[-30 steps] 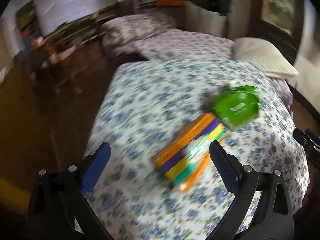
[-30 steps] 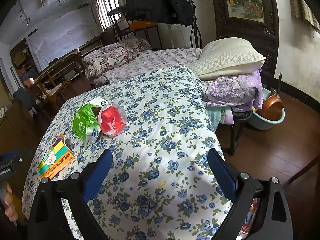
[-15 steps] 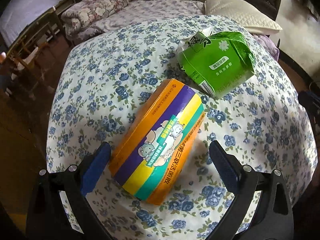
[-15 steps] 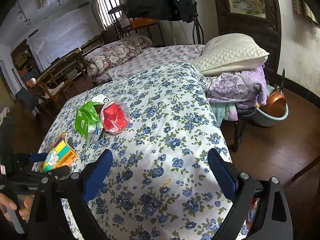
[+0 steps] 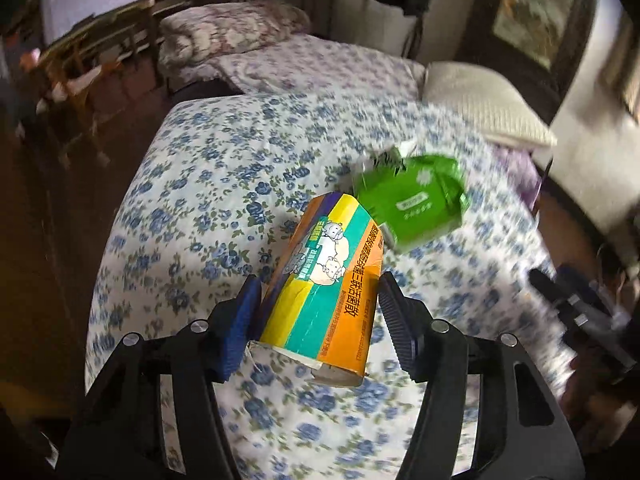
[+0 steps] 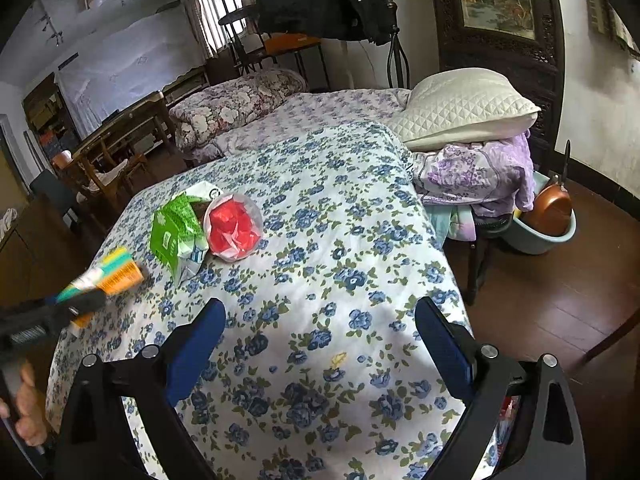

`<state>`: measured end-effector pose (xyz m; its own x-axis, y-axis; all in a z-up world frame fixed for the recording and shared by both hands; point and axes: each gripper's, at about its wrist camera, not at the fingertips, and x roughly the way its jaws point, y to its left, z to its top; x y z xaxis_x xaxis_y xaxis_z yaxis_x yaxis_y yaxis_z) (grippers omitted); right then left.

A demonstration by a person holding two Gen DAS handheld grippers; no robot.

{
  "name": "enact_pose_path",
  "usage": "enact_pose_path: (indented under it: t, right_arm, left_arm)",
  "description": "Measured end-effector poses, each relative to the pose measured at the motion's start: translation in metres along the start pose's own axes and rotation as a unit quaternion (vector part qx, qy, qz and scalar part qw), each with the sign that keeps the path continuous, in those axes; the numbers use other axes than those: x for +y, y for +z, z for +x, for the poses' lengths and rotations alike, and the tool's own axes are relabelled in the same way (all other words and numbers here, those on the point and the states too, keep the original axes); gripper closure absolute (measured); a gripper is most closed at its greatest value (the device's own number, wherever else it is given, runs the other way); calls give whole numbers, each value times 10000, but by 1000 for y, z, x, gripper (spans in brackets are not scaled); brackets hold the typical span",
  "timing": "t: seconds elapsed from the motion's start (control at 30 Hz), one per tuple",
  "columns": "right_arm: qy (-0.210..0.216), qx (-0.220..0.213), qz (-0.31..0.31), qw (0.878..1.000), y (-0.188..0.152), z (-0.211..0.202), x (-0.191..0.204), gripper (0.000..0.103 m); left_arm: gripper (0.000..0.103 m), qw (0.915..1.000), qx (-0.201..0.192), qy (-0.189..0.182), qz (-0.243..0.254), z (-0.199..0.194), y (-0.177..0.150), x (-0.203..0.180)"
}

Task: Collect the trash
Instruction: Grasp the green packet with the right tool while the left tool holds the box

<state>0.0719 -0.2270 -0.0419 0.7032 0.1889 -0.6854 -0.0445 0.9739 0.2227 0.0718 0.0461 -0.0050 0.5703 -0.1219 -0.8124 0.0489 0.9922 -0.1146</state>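
A box striped orange, purple, yellow and teal (image 5: 332, 280) sits tilted up off the flowered bedspread (image 5: 208, 184). It lies between the jaws of my left gripper (image 5: 316, 312), which are closing, and both pads touch its sides. In the right wrist view the box (image 6: 116, 272) sticks out of the left gripper (image 6: 68, 308) at the far left. A green packet (image 5: 416, 204) lies just beyond it. Beside the green packet (image 6: 176, 232) rests a clear wrapper with red inside (image 6: 234, 226). My right gripper (image 6: 320, 340) hangs open over the bedspread's near part, holding nothing.
A white pillow (image 6: 464, 108) lies on folded purple bedding (image 6: 476, 172) at the bed's right. A blue basin with a copper pan (image 6: 548, 216) stands on the wooden floor beyond it. Wooden chairs (image 6: 116, 160) stand left of the bed. A rolled quilt (image 6: 228, 104) lies further back.
The left gripper's jaws went from wide apart around the striped box to narrow against its sides, and the box has tipped up off the bedspread. The right gripper has stayed put.
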Motion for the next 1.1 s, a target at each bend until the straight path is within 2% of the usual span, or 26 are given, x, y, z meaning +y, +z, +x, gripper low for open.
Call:
enact_pose_path:
  t: [0.07, 0.13, 0.27, 0.47, 0.6, 0.73, 0.77, 0.97, 1.03, 1.1]
  right_arm:
    - [-2, 27, -67, 10000, -2, 1, 3, 9]
    - [5, 41, -134, 9999, -3, 2, 7, 9]
    - [-21, 27, -261, 9997, -4, 2, 13, 9]
    - [160, 1, -236, 9996, 3, 0, 17, 9]
    - [289, -110, -749, 9967, 22, -1, 43, 9]
    - [588, 47, -1125, 9919, 42, 12, 67, 9]
    - [565, 120, -1364, 9890, 49, 20, 78, 9]
    - [684, 276, -1804, 9808, 70, 43, 105, 12]
    - [532, 398, -1962, 9783, 73, 57, 113, 14]
    - [455, 478, -2014, 9773, 76, 68, 116, 20]
  left_arm:
    - [43, 9999, 1, -121, -88, -3, 0, 1]
    - [42, 9991, 216, -358, -5, 1, -2, -2]
    - [42, 9969, 715, -322, 59, 20, -10, -7]
    - [37, 9963, 819, -224, -99, 26, -12, -1]
    - [28, 9946, 865, -528, -236, 26, -9, 0]
    - [23, 9946, 904, -497, 65, 31, -8, -12]
    - [23, 9944, 933, -474, 154, 33, -8, -16]
    - [25, 9927, 1023, -416, 488, 43, -13, -25]
    - [42, 9933, 959, -402, 501, 43, -12, -25]
    - [43, 9930, 943, -383, 596, 44, -12, -25]
